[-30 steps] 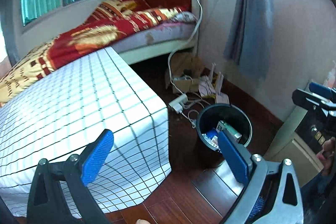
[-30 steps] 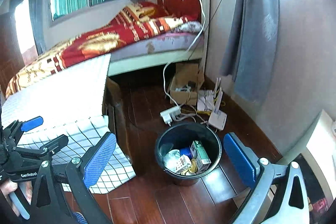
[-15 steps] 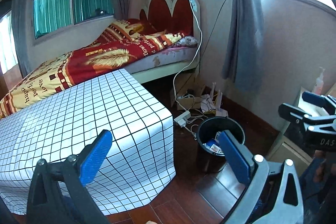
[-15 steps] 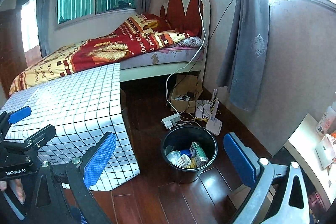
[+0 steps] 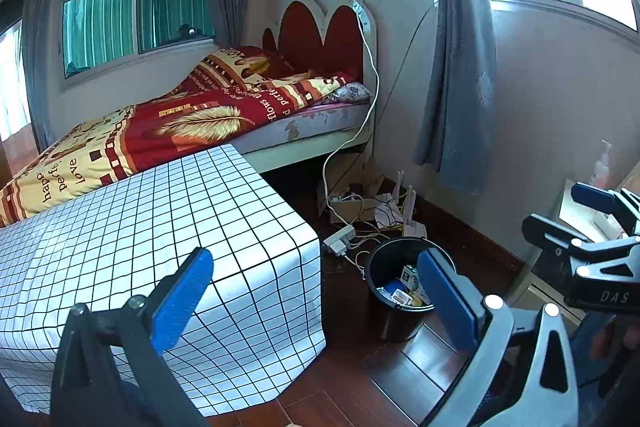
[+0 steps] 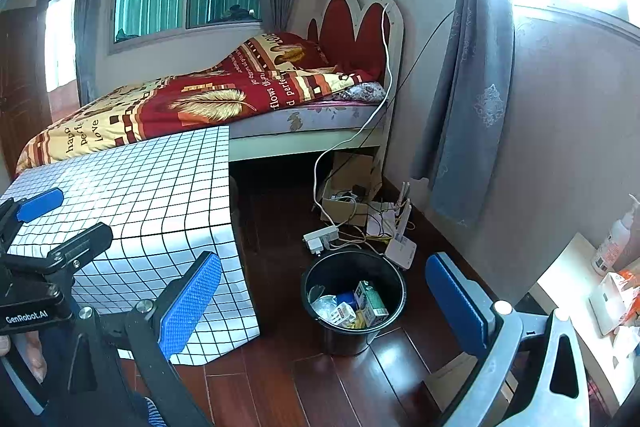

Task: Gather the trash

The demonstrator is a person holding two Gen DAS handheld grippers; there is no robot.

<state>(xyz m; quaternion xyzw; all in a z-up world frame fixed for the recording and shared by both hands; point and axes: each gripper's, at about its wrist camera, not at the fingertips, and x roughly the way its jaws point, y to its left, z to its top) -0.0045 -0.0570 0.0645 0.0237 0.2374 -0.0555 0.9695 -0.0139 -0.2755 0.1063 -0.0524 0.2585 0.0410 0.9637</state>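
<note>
A black bin [image 5: 390, 323] stands on the wood floor, also seen in the right wrist view [image 6: 354, 335]. It holds several pieces of trash, among them a green carton [image 6: 372, 303] and crumpled plastic [image 6: 326, 307]. My left gripper [image 5: 316, 301] is open and empty, held high, with the bin below and to its right. My right gripper [image 6: 324, 301] is open and empty, held above and short of the bin. Each gripper shows at the edge of the other's view: the right one [image 5: 592, 227] and the left one [image 6: 44, 223].
A table with a white grid cloth [image 5: 132, 227] stands left of the bin. A bed [image 5: 200, 123] lies behind it. A power strip [image 6: 320, 237], cables, a router [image 6: 400, 247] and a cardboard box [image 6: 348, 203] lie by the wall. A low white shelf [image 6: 576, 279] with bottles is at right.
Both grippers have risen and pulled back, so the bin looks smaller and farther, and more of the room shows. Both jaws stay open and empty.
</note>
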